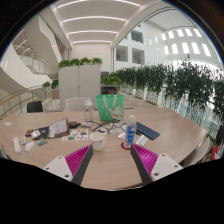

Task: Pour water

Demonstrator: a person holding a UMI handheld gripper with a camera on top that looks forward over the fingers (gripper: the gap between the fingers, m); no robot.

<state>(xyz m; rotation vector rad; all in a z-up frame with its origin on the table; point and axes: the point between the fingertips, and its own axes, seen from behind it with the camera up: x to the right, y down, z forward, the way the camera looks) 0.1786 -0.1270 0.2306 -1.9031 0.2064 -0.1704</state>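
Observation:
A white cup (99, 141) stands on the light wooden table (110, 165), just ahead of my fingers and a little left of the middle. To its right a clear water bottle (130, 133) with a blue label stands upright, resting on something red. My gripper (110, 160) is open, and its magenta pads (76, 158) sit wide apart with only bare tabletop between them. Neither finger touches the cup or the bottle.
A green bag (110, 105) stands at the table's far side. A dark flat book or tablet (147, 130) lies right of the bottle. Papers and small clutter (55, 130) cover the left part. Potted plants (185, 85) line the right side.

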